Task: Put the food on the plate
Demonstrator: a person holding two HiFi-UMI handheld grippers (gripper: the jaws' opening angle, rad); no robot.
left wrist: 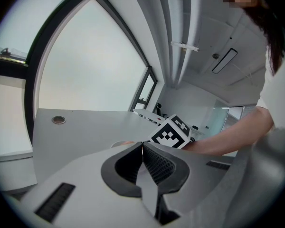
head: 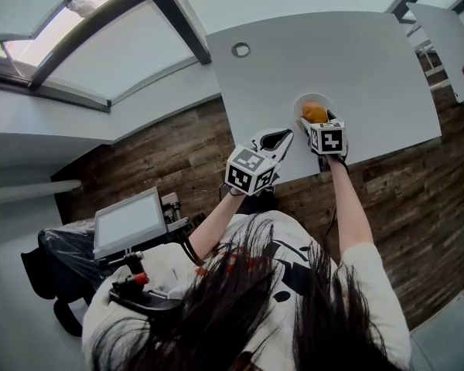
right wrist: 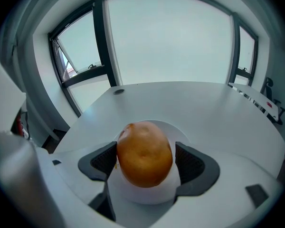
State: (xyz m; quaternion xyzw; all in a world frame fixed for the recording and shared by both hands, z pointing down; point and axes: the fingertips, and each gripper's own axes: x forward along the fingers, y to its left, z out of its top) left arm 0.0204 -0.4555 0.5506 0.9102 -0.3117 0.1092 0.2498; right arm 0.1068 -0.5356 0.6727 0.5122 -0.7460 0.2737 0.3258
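Head view: we see food (head: 314,112) on the plate (head: 298,107), with the right gripper (head: 322,124) at it.
Left gripper view: left gripper (left wrist: 142,148) jaws pressed together, empty.
Right gripper view: jaws flank the food; a thin gap shows at one pad, so we log no grip.

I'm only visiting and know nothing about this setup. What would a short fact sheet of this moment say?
Person: one, working at the table with a tool in each hand
Table: white
Plate: small, white, round, near the table's front edge
Food: one rounded orange-brown piece, over the plate
Right hand-held gripper: a jaw on each side of the food; firmness of grip unclear
Left hand-held gripper: jaws together, empty, to the plate's left
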